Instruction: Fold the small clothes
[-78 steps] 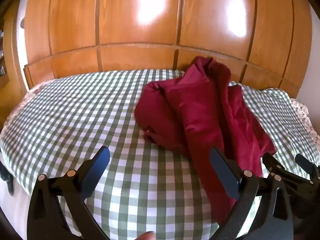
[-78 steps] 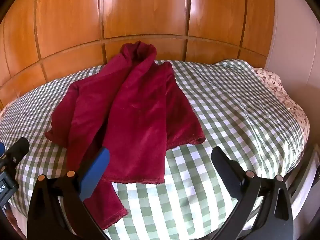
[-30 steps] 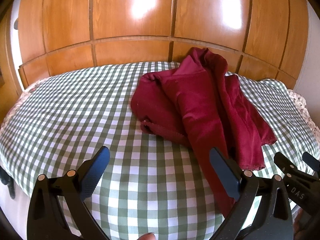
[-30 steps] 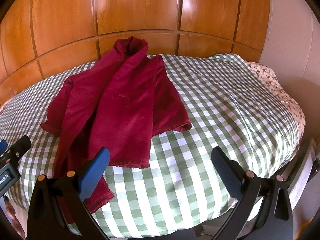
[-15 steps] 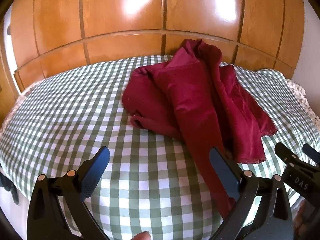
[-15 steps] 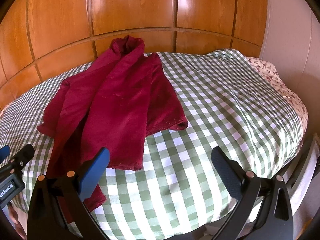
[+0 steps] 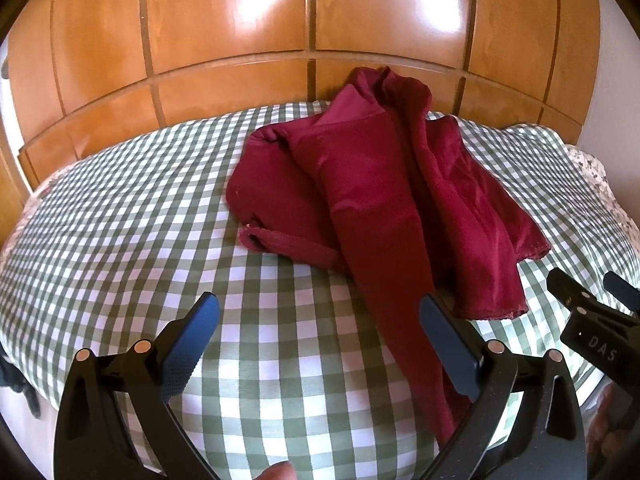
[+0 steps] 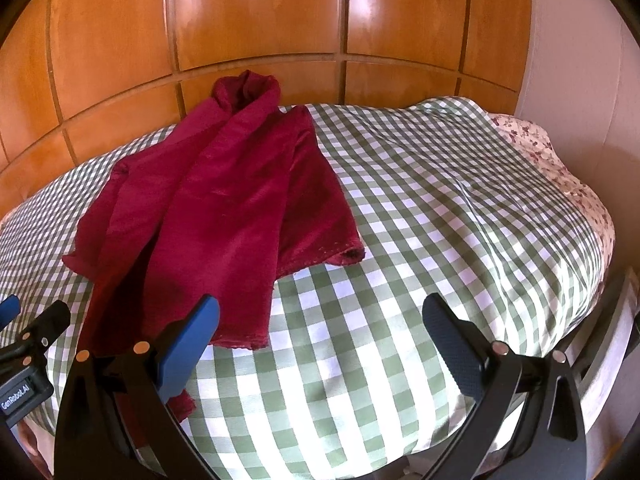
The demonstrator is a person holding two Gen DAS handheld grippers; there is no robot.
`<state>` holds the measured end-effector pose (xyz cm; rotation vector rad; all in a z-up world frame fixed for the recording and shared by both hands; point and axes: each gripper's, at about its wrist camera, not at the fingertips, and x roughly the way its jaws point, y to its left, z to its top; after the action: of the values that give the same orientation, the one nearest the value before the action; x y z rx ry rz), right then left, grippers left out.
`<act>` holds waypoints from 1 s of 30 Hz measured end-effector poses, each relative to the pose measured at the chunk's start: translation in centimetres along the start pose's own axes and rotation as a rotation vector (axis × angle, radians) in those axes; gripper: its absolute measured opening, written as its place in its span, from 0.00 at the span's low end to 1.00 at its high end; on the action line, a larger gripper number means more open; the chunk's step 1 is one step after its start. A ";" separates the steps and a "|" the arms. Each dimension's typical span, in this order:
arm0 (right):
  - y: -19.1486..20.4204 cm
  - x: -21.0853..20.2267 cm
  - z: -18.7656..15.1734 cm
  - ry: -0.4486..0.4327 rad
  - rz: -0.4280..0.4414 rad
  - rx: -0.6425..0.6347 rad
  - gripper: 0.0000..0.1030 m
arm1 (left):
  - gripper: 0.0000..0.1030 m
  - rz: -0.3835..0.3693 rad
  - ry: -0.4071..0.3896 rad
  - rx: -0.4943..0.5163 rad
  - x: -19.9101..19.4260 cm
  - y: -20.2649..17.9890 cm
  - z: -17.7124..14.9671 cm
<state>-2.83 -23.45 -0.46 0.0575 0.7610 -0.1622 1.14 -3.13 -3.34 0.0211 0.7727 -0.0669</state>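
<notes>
Left claw (image 7: 320, 344) and right claw (image 8: 320, 344), both spread and empty, hover over the near edge of the bed (image 8: 440, 200). The garment (image 7: 380, 200) (dark red, velvety, hem finely scalloped) lies crumpled across the checked cover, its top against the glossy wooden headboard (image 7: 240, 40). Best practice: pinch opposite hem corners, pull taut and flat before folding.

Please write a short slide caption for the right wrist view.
Open right gripper above a checked bed, beside an unfolded red garment; left gripper at the frame edge.
</notes>
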 end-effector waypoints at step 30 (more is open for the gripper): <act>2.2 6.6 0.5 0.243 0.330 -0.022 0.20 | 0.04 -0.284 0.147 0.114 3.7 -2.1 -2.5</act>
<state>2.60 -22.18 -4.64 0.1830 0.9834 0.1700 1.90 -5.36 -7.73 0.0245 0.9147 -0.3827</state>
